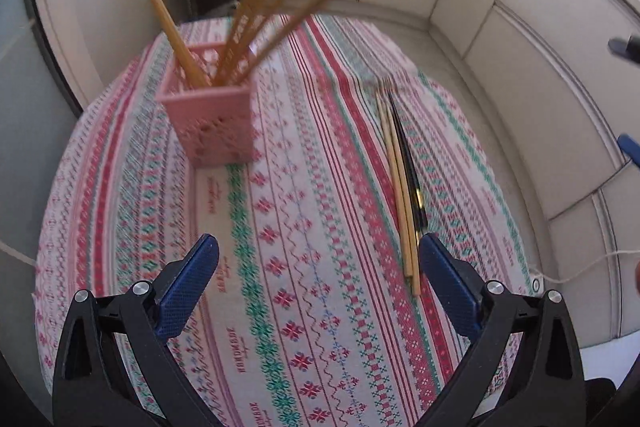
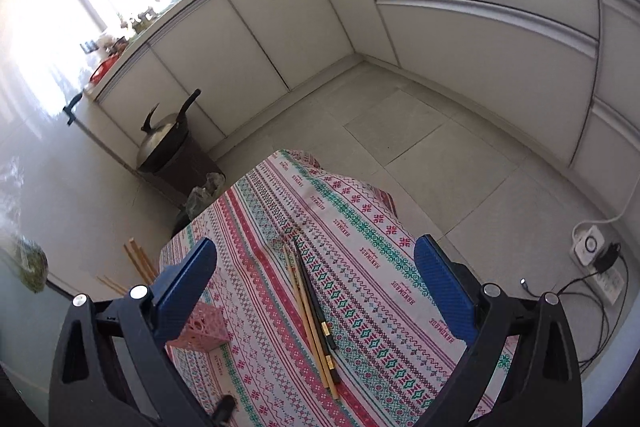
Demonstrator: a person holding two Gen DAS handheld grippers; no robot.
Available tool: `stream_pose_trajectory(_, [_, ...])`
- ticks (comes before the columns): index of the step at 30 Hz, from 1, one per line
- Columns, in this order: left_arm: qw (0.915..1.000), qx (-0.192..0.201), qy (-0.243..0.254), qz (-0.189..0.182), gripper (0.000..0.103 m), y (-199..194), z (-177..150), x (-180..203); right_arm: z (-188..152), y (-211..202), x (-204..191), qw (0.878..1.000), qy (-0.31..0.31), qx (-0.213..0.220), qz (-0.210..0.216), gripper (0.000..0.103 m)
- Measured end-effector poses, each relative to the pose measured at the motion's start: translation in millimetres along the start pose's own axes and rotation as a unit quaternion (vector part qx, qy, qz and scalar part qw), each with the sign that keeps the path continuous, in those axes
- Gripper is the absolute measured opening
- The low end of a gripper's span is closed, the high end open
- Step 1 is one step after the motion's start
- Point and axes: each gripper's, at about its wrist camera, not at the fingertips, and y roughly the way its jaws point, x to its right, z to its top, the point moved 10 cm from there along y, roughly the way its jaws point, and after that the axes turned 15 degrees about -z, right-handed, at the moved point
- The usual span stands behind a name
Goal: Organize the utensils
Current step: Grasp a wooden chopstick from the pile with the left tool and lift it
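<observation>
Both my jaws stand wide open and hold nothing: my left gripper (image 1: 319, 255) hangs low over the counter with the striped red, green and white woven cloth (image 1: 304, 227), and my right gripper (image 2: 316, 261) sits higher, looking down its length.

The loose utensils still to sort are a small bundle of pale bamboo chopsticks (image 1: 400, 203) with a black lacquered chopstick with gold bands (image 1: 412, 183) lying against them. In the left view they run lengthwise just inside my right-hand finger; in the right view they lie nearly centred between my fingers. The pink perforated plastic square holder (image 1: 212, 115) stands upright, well apart from them toward the far left, already carrying several brown wooden chopsticks (image 1: 256, 11) that lean out in a fan.

I judge the step in hand is picking up the loose bundle. The right gripper looks better lined up. I would come down across the sticks near their middle, not along them, so the pads close on all of them at once and none rolls free. The black one may be slicker than the bamboo, so a firm, square pinch matters. The sticks already in the holder lean wide, so I would drop the new ones into the open corner.
</observation>
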Motion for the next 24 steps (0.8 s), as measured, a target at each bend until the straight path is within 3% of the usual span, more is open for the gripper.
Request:
stream_pose_trajectory(5, [0.9981,-0.055,0.024,0.013,0.089,46.9,-18.6,9.5,5.0,21.3,33.0,0.996,0.070,-0.054,0.012,0.096])
stream_pose_trajectory(10, [0.9977,-0.067,0.009,0.004,0.080,71.6,-13.3,16.4,-2.3,39.0,50.2,0.989,0.107,-0.104,0.023,0.096])
stream_pose_trajectory(14, [0.9986,-0.051,0.016,-0.002,0.075,88.2,13.7,32.6,-0.6,48.4,61.6,0.984,0.131,-0.116,0.020,0.096])
stream_pose_trajectory(18, [0.9986,-0.032,0.039,0.015,0.065,108.4,47.4,45.0,-0.6,57.2,67.0,0.978,0.152,-0.137,0.031,0.096])
stream_pose_trajectory(24, [0.9990,-0.019,0.020,0.036,0.061,135.3,107.6,46.9,1.2,68.6,71.9,0.976,0.152,-0.154,0.037,0.096])
